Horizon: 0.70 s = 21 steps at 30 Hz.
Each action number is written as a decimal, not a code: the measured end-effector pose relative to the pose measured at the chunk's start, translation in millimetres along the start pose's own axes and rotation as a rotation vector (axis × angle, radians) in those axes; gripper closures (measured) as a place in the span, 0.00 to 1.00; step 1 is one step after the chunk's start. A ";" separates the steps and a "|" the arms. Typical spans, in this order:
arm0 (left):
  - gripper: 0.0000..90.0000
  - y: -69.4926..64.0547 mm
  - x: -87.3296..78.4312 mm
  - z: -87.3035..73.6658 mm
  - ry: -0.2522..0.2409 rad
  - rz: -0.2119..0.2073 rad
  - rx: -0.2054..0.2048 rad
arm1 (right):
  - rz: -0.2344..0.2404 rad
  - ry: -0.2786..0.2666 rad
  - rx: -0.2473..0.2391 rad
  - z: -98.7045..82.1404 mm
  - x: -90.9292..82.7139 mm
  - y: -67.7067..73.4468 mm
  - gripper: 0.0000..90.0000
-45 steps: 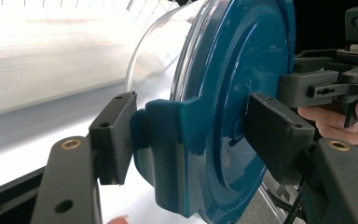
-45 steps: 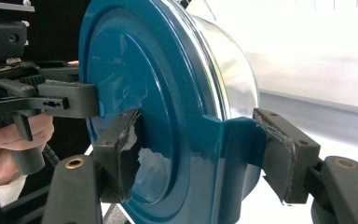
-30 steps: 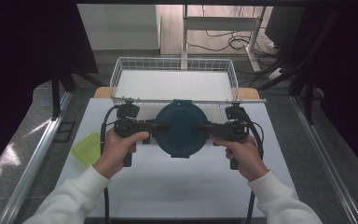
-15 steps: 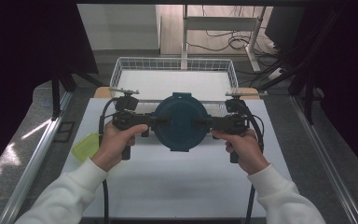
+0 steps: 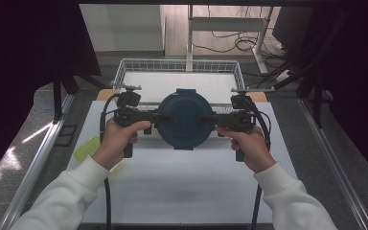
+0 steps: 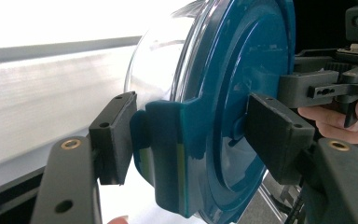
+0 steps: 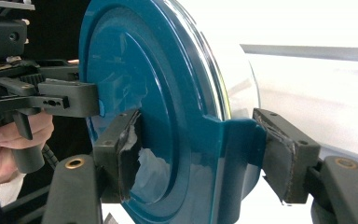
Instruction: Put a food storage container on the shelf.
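Above the bench (image 5: pixel 182 187), the lidded container (image 5: pixel 182 120) hangs level before the basket (image 5: pixel 120 72), each tool pinching a lid tab, left tool (image 5: pixel 148 116) at nine o'clock, right tool (image 5: pixel 215 119) at three.

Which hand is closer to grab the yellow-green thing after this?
Left, probably: the yellow-green thing lies beside the left tongs, far from the right tongs. Both clamp the blue-lidded container.

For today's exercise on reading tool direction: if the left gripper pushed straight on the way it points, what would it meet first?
The left gripper would likely meet the teal-lidded container first; its jaws already clamp that rim clip.
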<state>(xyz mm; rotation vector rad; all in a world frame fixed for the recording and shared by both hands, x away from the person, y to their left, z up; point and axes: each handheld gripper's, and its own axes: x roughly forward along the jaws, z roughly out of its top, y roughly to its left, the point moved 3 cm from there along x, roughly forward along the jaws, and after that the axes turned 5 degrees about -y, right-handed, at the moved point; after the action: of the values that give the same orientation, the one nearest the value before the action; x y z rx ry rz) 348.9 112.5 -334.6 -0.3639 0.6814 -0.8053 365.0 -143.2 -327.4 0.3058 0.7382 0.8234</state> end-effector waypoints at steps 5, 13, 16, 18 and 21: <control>0.40 -0.6 -1.4 9.5 -0.007 0.004 0.005 | 0.005 -0.008 -0.005 8.5 0.0 1.6 0.38; 0.40 -0.9 -1.5 25.3 -0.018 0.006 0.005 | 0.007 -0.011 -0.007 25.2 0.1 1.7 0.38; 0.40 -0.5 -0.9 30.8 -0.022 0.005 0.006 | 0.008 -0.011 -0.012 30.8 0.2 1.7 0.38; 0.40 0.5 -0.2 34.6 -0.024 0.004 0.007 | 0.007 -0.012 -0.013 35.0 0.7 1.3 0.38; 0.39 2.3 0.9 39.8 -0.029 0.001 0.005 | 0.006 -0.012 -0.019 41.2 1.7 0.3 0.38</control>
<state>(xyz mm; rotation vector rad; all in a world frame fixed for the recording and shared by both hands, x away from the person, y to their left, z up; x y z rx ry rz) 377.7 115.2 -307.2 -0.3701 0.6525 -0.7995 394.4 -140.5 -298.6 0.2961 0.7184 0.8330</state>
